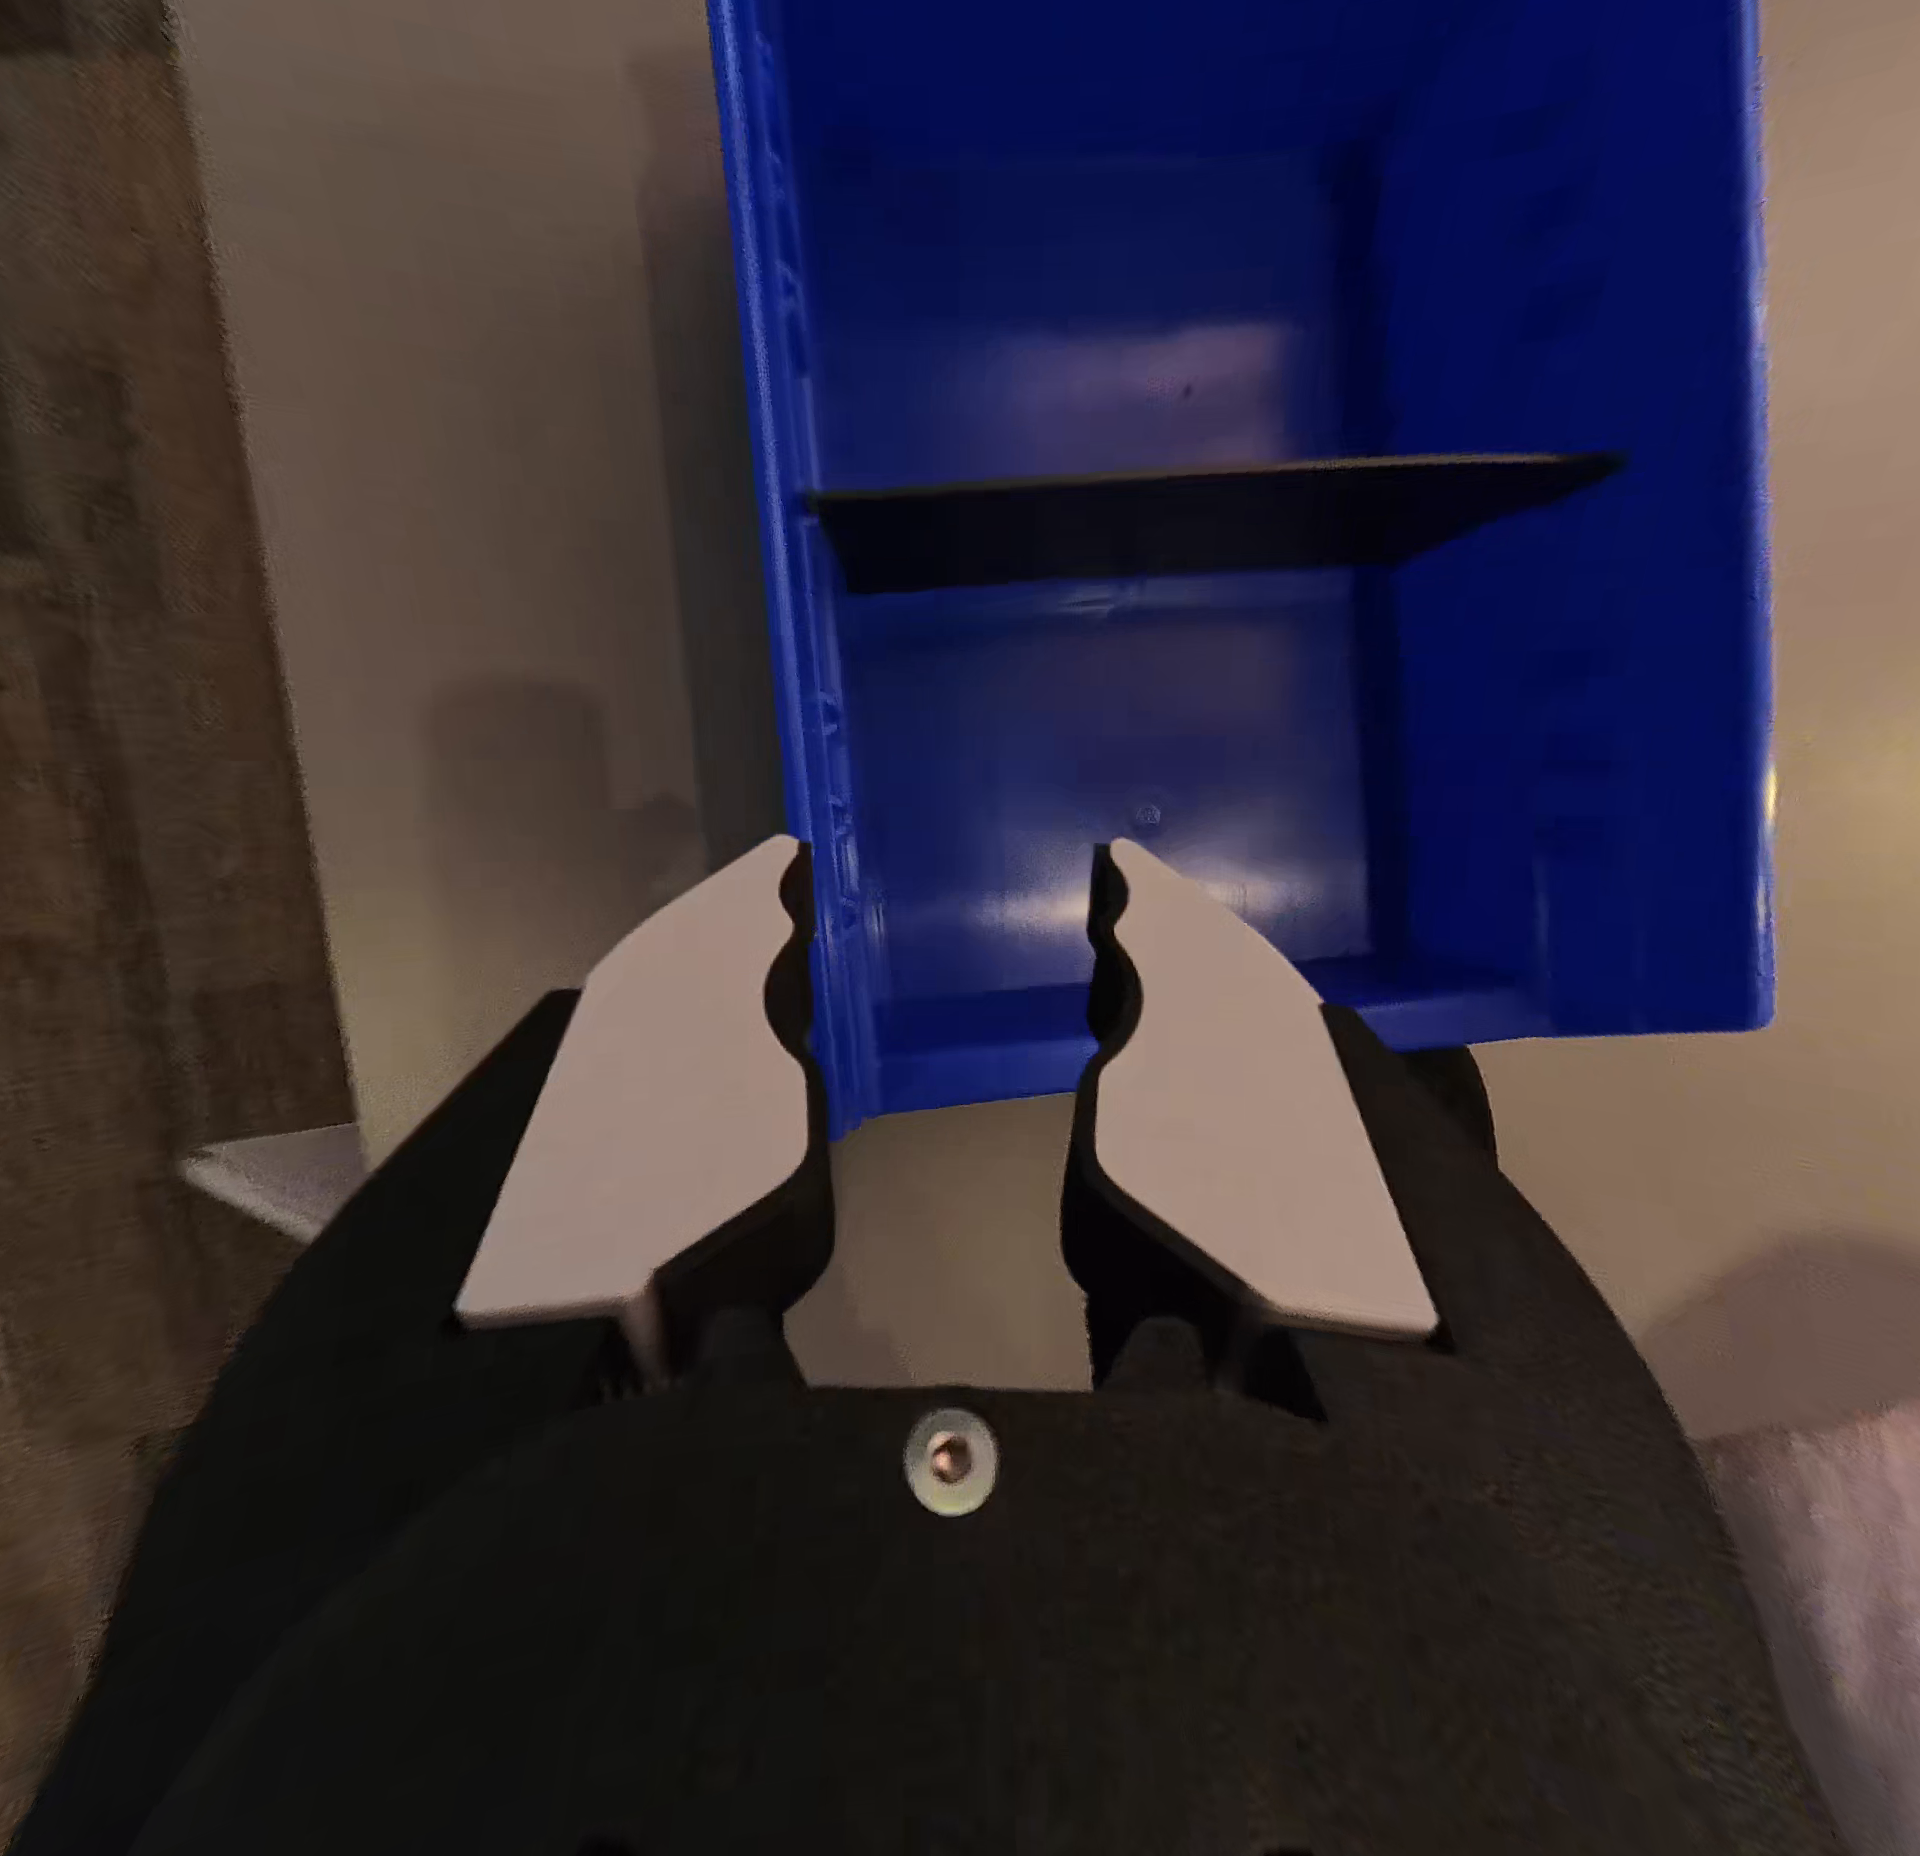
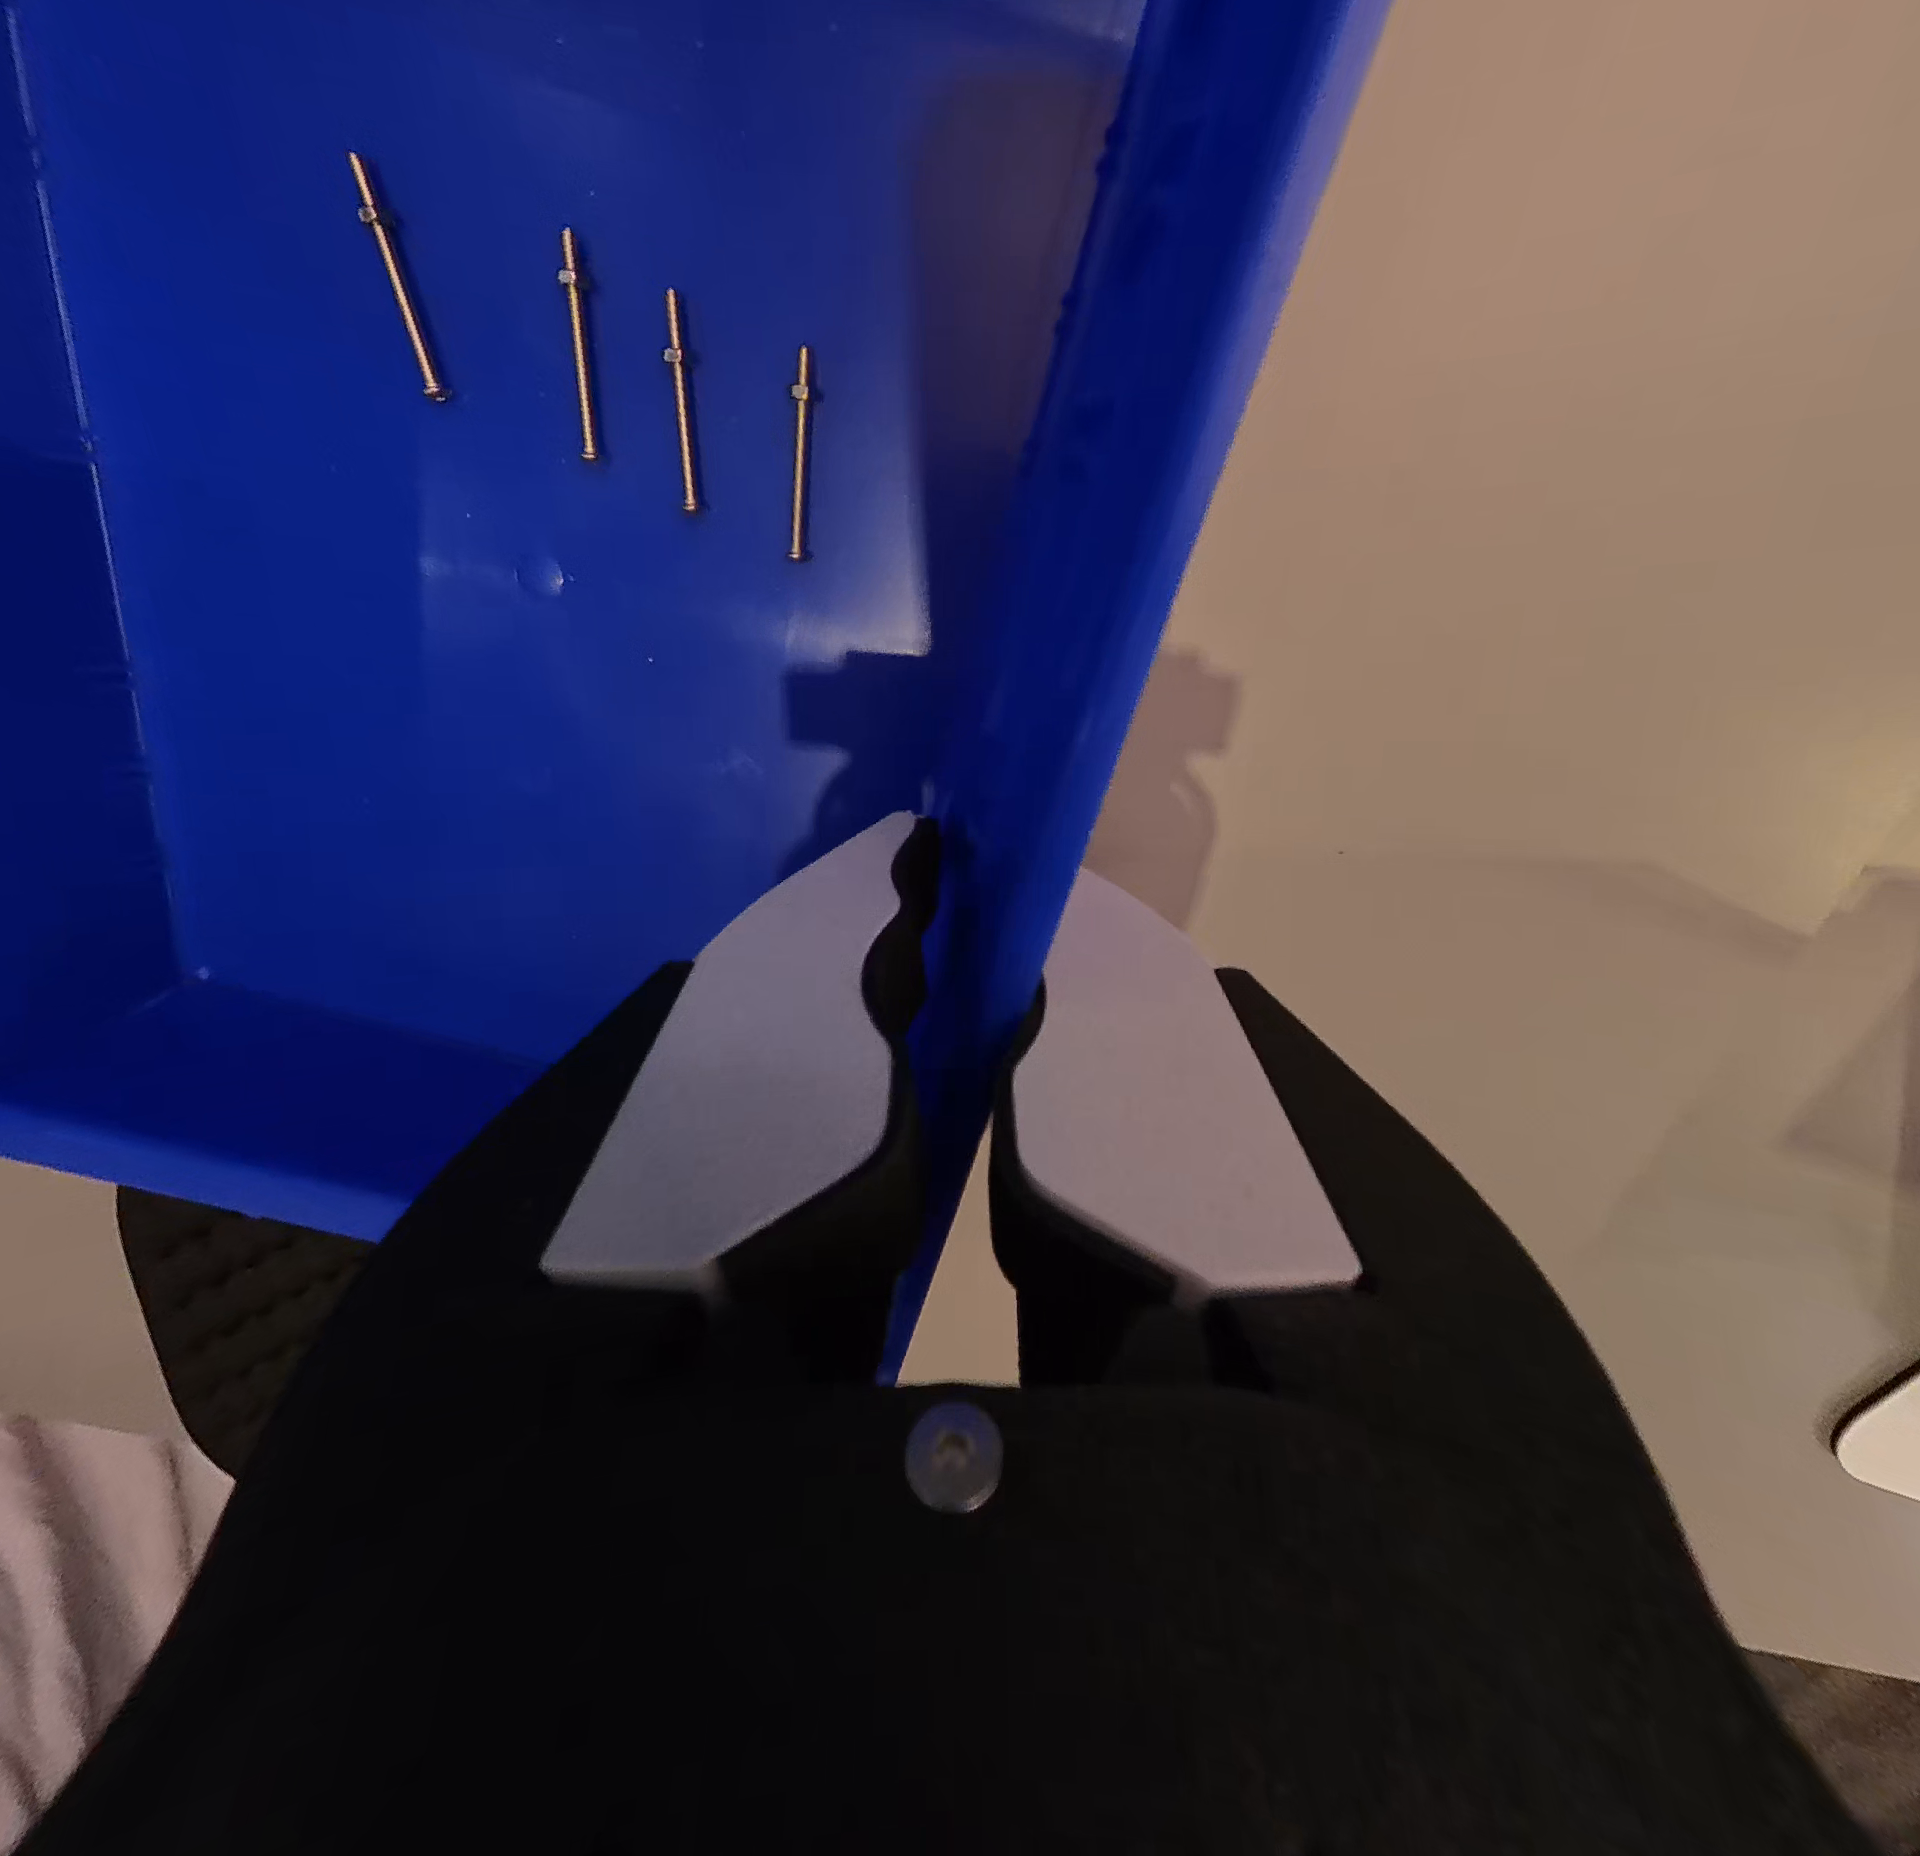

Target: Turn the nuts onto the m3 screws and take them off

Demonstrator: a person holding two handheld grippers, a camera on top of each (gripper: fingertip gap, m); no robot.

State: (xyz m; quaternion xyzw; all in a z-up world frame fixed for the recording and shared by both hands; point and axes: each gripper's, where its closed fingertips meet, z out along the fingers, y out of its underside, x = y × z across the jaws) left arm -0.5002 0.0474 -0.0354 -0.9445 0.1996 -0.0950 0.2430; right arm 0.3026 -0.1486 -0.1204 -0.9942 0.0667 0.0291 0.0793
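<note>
In the right wrist view, a blue plastic bin (image 2: 312,767) holds several long brass screws (image 2: 577,352) lying side by side on its floor. Each has a small nut (image 2: 670,355) near its far end. My right gripper (image 2: 987,850) is shut on the bin's right wall (image 2: 1091,559), one finger inside and one outside. In the left wrist view, a blue bin (image 1: 1558,663) with a black divider (image 1: 1195,528) shows no screws. My left gripper (image 1: 948,850) is open and straddles its left wall (image 1: 800,559), with the right finger inside the bin.
The bin rests on a pale beige tabletop (image 2: 1558,456). A black mat (image 2: 208,1245) shows under its near edge. A white object (image 2: 1870,1443) lies at the right. The table edge and a wooden floor (image 1: 104,663) are at the left. My hands' fingertips stand some 85 cm from each other. The right tips stand about 10 cm off the small nut (image 2: 670,355).
</note>
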